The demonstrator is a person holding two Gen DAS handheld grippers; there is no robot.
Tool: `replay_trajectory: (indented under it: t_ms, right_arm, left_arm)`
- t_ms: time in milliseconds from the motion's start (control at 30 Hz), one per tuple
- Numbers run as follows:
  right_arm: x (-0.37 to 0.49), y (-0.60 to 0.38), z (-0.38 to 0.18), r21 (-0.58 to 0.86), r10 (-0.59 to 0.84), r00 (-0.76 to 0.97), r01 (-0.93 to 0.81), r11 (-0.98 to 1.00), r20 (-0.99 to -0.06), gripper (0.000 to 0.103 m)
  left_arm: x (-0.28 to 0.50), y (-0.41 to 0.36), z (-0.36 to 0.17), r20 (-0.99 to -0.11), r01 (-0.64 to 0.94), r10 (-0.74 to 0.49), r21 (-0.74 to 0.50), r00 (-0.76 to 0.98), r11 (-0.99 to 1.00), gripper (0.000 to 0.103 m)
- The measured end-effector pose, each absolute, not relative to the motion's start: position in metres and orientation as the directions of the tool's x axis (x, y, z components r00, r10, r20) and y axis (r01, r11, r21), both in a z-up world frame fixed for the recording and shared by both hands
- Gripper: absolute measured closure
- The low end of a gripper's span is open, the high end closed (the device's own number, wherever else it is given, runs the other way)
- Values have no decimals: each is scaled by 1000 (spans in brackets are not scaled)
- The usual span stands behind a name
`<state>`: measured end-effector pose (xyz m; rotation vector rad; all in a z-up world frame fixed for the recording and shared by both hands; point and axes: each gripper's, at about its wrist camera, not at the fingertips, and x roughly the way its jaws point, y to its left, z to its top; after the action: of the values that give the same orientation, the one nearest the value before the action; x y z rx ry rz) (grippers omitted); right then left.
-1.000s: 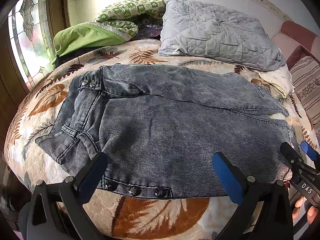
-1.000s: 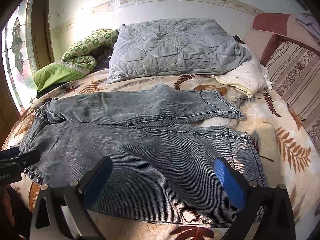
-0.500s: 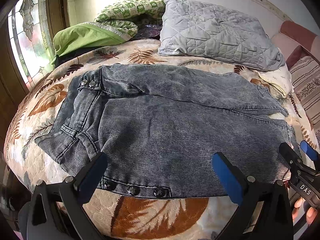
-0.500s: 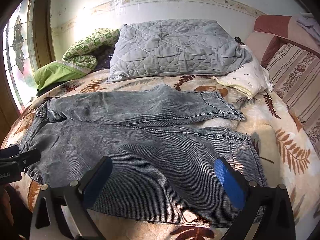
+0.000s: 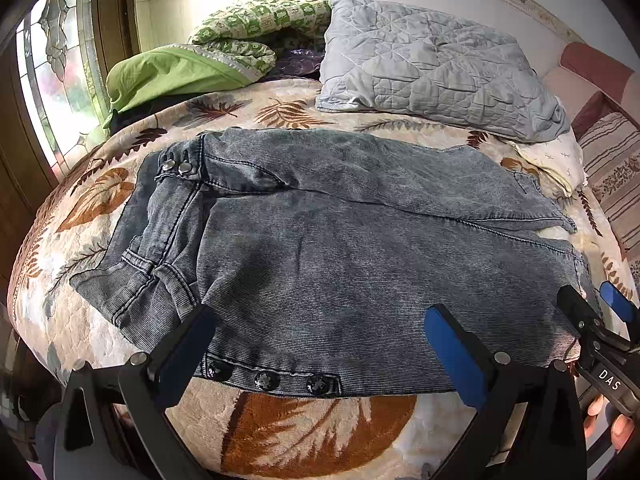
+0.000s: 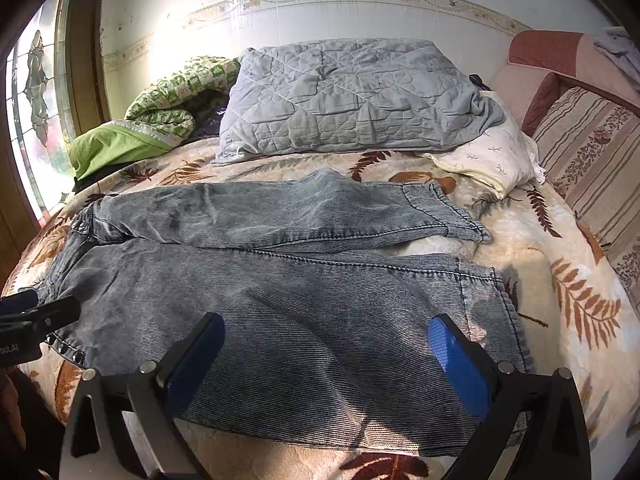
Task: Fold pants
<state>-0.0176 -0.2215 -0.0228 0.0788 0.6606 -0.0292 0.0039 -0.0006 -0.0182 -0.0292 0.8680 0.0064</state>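
Note:
Grey washed denim pants (image 5: 340, 248) lie spread flat across the bed, waist to the left, both legs running right; they also show in the right wrist view (image 6: 280, 288). My left gripper (image 5: 316, 344) is open, hovering over the near edge of the pants by the waistband with its dark buttons (image 5: 266, 380). My right gripper (image 6: 324, 356) is open above the near leg, close to its hem. The right gripper also shows at the right edge of the left wrist view (image 5: 596, 320), and the left gripper at the left edge of the right wrist view (image 6: 36, 316).
The bed has a leaf-patterned cover (image 5: 304, 432). A grey quilted pillow (image 6: 348, 100), a green blanket (image 5: 188, 68) and a white pillow (image 6: 492, 160) lie at the back. A striped cushion (image 6: 592, 168) is on the right, a stained-glass window (image 5: 52, 64) on the left.
Both grippers have edged very slightly forward over the pants. The pants have not moved, and both grippers stay open.

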Motion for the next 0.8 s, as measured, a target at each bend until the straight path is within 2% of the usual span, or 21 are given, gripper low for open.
replay_trajectory:
  t_ms: [433,567,667,800]
  right_arm:
    - [-17,-222,-23,64,-2,791,52,997,-612,0]
    - [-17,-224,-22,81,14,785,46,996,-619,0]
    - [-21,-235,-24,216,133,742,16,976,-657,0]
    - [-43,-262,-36,513,373,649,31,858,-663,0]
  left_arm:
    - [2,1,-19,-764,-16,-13,-31,645,999,0]
    - [0,20,-19,-766,-52,-33,-87,642,995,0]
    - [-4,66,-26,-773,-180,-34,-190,633,965,0]
    - [-2,120,-48,-821,-342,-37,-278,570,897,0]
